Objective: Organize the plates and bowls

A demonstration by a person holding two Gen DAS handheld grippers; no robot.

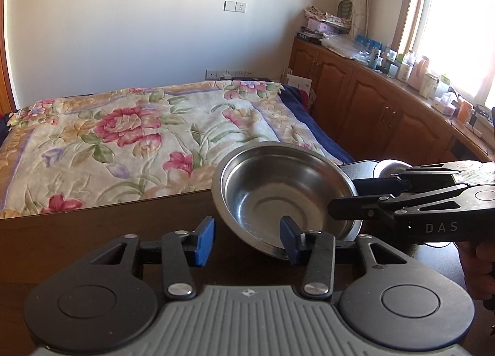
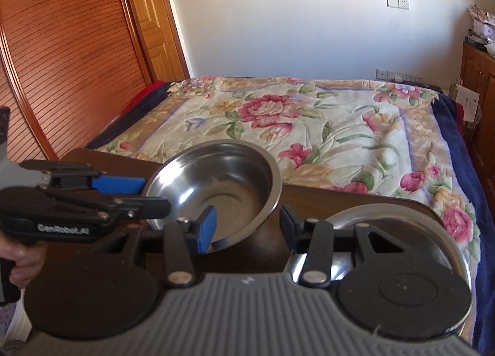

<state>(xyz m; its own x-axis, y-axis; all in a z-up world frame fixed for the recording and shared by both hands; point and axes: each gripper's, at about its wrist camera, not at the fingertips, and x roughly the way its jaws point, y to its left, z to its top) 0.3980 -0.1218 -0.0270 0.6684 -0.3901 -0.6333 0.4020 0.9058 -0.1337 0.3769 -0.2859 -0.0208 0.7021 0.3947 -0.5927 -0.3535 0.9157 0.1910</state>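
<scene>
- Currently the round stainless-steel bowl point(image 1: 287, 189) sits on the dark wooden table point(image 1: 92, 232), at the foot of the floral bedspread point(image 2: 309, 114).
- Left gripper point(image 1: 247, 232): partly open, straddling the bowl's rim, no grip. Body reads "GenRobot.AI".
- Right gripper point(image 2: 247, 223): same on the opposite rim; pad contact possibly, hard to tell. Body reads "DAS".
- Second shiny steel dish point(image 2: 402, 216) lies under the right gripper.

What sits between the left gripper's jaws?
The steel bowl's near rim, with dark table below. The left gripper straddles it, one jaw inside, one outside, neither pressing. The left wrist view shows this.
</scene>
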